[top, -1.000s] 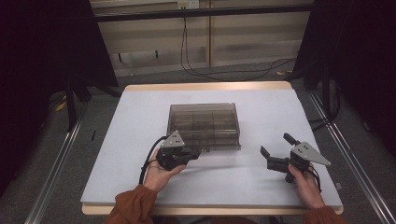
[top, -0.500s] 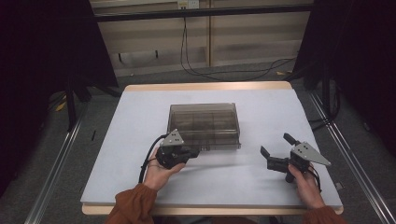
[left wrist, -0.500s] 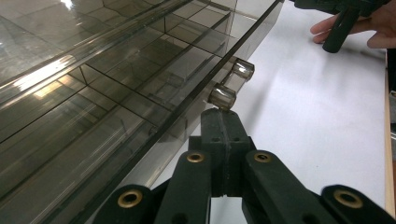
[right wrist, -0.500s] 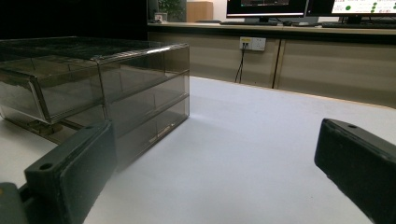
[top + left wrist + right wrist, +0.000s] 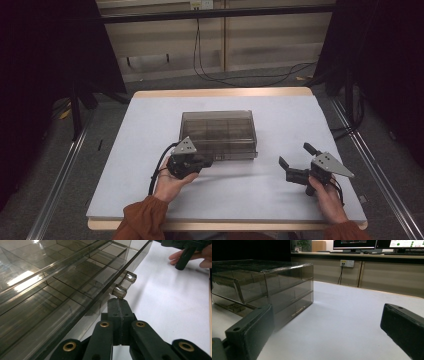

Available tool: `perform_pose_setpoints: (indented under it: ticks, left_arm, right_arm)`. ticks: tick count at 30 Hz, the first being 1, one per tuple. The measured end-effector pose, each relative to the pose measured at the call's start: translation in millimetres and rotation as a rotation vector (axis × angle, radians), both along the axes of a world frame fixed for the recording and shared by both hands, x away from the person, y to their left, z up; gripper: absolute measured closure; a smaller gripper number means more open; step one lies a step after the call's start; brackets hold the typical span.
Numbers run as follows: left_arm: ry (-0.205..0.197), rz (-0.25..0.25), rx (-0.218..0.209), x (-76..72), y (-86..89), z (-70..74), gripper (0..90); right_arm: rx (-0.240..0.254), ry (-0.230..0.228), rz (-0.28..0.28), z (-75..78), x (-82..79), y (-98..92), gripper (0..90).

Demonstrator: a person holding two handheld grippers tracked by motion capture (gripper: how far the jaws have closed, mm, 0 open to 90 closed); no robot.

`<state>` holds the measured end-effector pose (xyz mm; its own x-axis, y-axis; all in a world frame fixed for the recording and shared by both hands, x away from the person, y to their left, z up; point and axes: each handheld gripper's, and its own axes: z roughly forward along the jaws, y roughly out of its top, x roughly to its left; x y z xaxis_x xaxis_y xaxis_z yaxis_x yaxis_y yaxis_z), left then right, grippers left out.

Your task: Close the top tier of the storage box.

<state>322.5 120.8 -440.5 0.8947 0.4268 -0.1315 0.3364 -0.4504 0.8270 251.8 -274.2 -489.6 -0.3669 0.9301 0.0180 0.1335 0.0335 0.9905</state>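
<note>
A smoky clear plastic drawer box (image 5: 218, 132) stands at the middle of the white table (image 5: 300, 115). My left gripper (image 5: 206, 163) lies at the box's front left corner, jaws shut with nothing between them. In the left gripper view its tip (image 5: 117, 303) touches, or nearly touches, a clear round drawer knob (image 5: 120, 291) on the box front (image 5: 50, 285). My right gripper (image 5: 295, 155) rests on the table to the right of the box, open and empty. In the right gripper view the box (image 5: 264, 287) stands to the left beyond my open jaws (image 5: 327, 327).
A person's hands hold both grippers from the near edge. The right hand and its gripper (image 5: 186, 247) appear far off in the left gripper view. Cables (image 5: 200, 55) run on the floor behind the table, and metal rails (image 5: 370, 165) flank it.
My left gripper has crept slightly to the right along the box front. The right gripper has stayed put.
</note>
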Motion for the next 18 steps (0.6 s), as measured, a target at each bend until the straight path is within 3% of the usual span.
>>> perform_pose_setpoints:
  ticks: [18]
  left_arm:
    - [0.012,0.008,-0.016,7.2,1.0,-1.6,90.0]
  right_arm:
    - [-0.001,-0.001,0.001,0.0,0.2,-0.2,0.0]
